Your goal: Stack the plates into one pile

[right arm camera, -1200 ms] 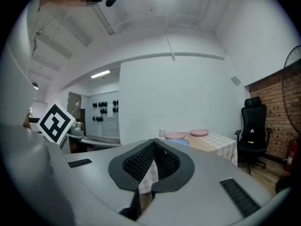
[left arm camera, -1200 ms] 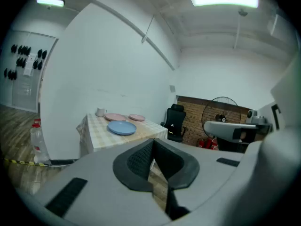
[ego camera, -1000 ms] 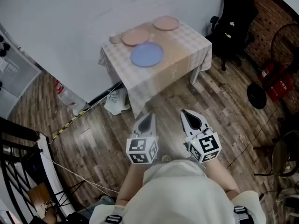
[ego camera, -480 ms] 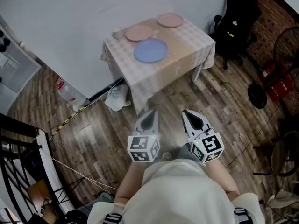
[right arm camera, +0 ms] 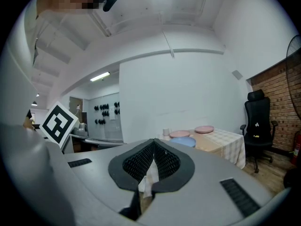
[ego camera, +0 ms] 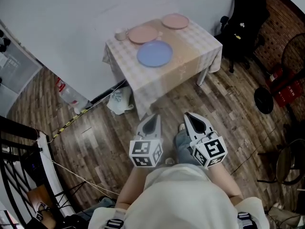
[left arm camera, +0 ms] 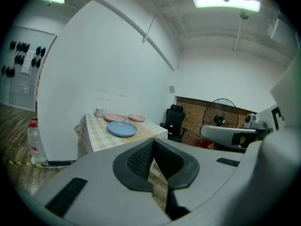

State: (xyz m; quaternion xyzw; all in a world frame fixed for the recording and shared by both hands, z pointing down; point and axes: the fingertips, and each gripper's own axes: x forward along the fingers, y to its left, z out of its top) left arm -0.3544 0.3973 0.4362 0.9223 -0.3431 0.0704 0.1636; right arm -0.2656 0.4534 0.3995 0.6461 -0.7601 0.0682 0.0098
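Wooden floor (ego camera: 95, 142) lies beneath both grippers, well short of the table (ego camera: 190, 56) (blue plate (ego camera: 155, 54) and pink plates (ego camera: 143, 34) unstacked on it). Left gripper (ego camera: 151, 119) and right gripper (ego camera: 191, 116) are clenched empty, side by side, near level.

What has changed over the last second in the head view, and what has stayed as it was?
The person's jeans-clad leg has swung forward into view beside the right gripper, a step toward the checked-cloth table. Nothing was taken hold of or let go. Unchanged: the right gripper and the left gripper are shut and empty, side by side; the round blue plate, near pink plate and far pink plate lie unstacked.
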